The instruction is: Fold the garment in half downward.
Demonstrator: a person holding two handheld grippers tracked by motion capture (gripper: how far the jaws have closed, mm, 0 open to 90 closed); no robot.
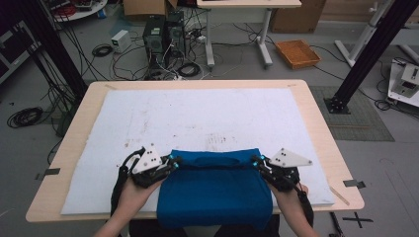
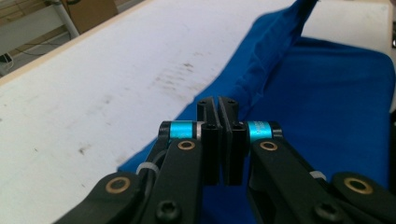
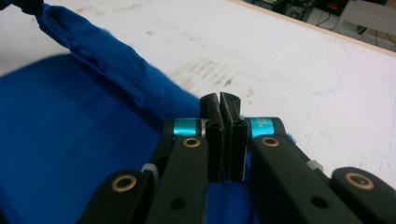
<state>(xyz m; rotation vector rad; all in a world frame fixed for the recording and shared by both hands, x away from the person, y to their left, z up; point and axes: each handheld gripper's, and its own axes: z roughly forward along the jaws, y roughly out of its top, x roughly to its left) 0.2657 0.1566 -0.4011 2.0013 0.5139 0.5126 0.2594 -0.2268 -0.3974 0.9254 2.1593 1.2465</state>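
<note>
A: Where's the blue cotton cloth (image 1: 215, 190)?

B: Near bench (image 1: 316, 123) edge, on the white mat (image 1: 197, 118), draped off front. My left gripper (image 1: 173, 161) and right gripper (image 1: 257, 161) fingers are clamped on its far corners, keeping the fold edge taut, I reckon.

Two hand-held grippers — left gripper (image 1: 174, 160) and right gripper (image 1: 256, 161) — were black, each topped with a grey three-cornered plate, with cyan bands, brass-ringed pivots, black screws and trailing black cables — bare forearms.
</note>
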